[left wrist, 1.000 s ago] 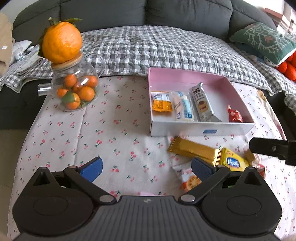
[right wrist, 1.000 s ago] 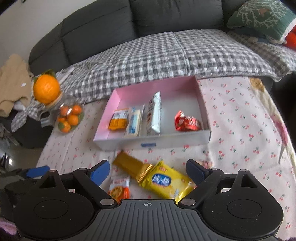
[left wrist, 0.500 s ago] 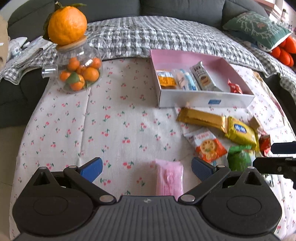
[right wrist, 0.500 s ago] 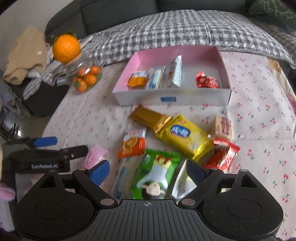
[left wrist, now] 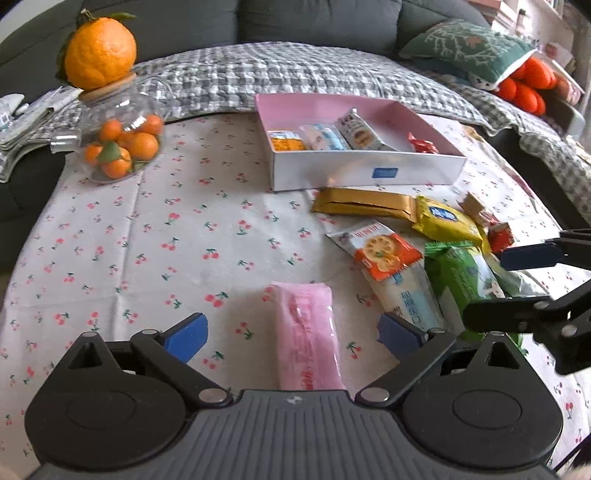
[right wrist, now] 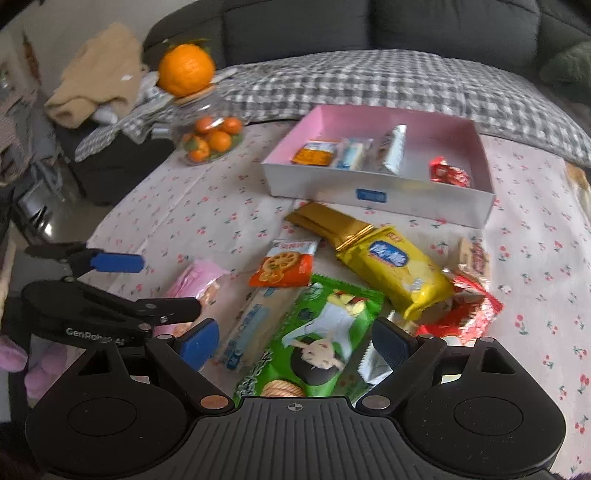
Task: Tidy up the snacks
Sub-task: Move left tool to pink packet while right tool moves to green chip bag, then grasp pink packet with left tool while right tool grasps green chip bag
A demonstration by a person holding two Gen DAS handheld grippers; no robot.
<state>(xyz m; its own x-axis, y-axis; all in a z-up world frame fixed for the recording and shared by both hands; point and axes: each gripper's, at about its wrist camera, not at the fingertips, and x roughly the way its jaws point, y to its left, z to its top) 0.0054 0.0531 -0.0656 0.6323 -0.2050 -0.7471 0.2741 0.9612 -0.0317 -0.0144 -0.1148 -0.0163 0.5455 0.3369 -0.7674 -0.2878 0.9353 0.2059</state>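
Left wrist view: left gripper [left wrist: 291, 332] wide open, empty, w/ pink packet [left wrist: 308, 332] between fingers. Right gripper [right wrist: 293, 341] also wide open over green packet [right wrist: 317, 336], holding nothing.

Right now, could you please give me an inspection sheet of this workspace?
Surface: cherry-print tablecloth.
Job's things: pink box holding four snacks; loose packets in front of it, including pink packet, green packet, yellow packet, gold bar.
Clutter: glass jar of small oranges, large orange on its lid.
Grippers: left gripper open over the pink packet; right gripper open over the green packet.
Cables: nothing seen.
Surroundings: dark sofa, checked blanket.
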